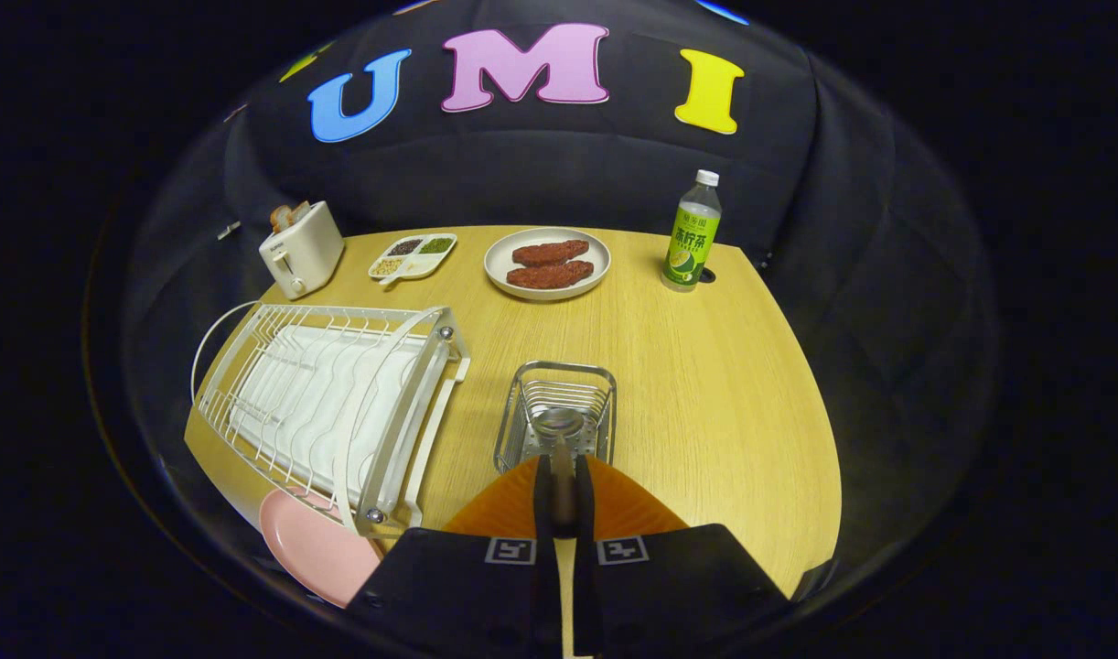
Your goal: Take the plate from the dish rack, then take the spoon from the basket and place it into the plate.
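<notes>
Spoon [559,439]: metal, held between the two fingers of the hand-held gripper [564,499]; its bowl stands just above the near edge of the basket, its handle runs back between the fingers.
Hand-held gripper: fingers drawn narrow, both pressing on the spoon handle; orange finger bases spread to either side behind the grip point; two square marker tags sit on the black body near the camera.
Basket [556,414]: small metal wire basket, upright on the table just ahead of the fingers; the spoon bowl overlaps its near rim, and whether the spoon touches the basket cannot be told.
Plate [314,547]: pink, lying flat on the table at the near left, just beside the near end of the dish rack and partly hidden by it; to the left of the gripper body.
Dish rack [339,403]: white wire rack over a white drip tray, on the left side of the table, left of the basket; its slots hold no plate that can be made out.
Table [705,384]: light wood surface carrying all items.
Toaster [301,247]: white, far left corner, bread slices standing in its slots.
Divided tray [413,256]: white, far side, right of the toaster, small compartments with mixed contents.
White plate [547,263]: far centre, holding two dark red oblong pieces of food.
Bottle [692,233]: clear with green label and white cap, upright at the far right.
</notes>
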`<act>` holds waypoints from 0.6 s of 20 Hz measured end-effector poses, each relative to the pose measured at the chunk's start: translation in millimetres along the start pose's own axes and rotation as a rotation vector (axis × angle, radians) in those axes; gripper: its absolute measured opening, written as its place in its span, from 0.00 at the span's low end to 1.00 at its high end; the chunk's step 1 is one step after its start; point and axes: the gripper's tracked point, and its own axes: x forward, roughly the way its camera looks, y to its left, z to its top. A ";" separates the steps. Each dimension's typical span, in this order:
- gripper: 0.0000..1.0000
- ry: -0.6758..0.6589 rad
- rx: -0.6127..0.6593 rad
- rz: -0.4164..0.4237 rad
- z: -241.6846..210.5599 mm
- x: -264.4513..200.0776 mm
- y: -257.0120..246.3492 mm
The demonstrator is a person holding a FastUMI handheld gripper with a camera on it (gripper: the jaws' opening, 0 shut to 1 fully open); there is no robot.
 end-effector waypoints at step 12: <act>0.09 -0.164 -0.065 0.124 68.0 -121.1 30.0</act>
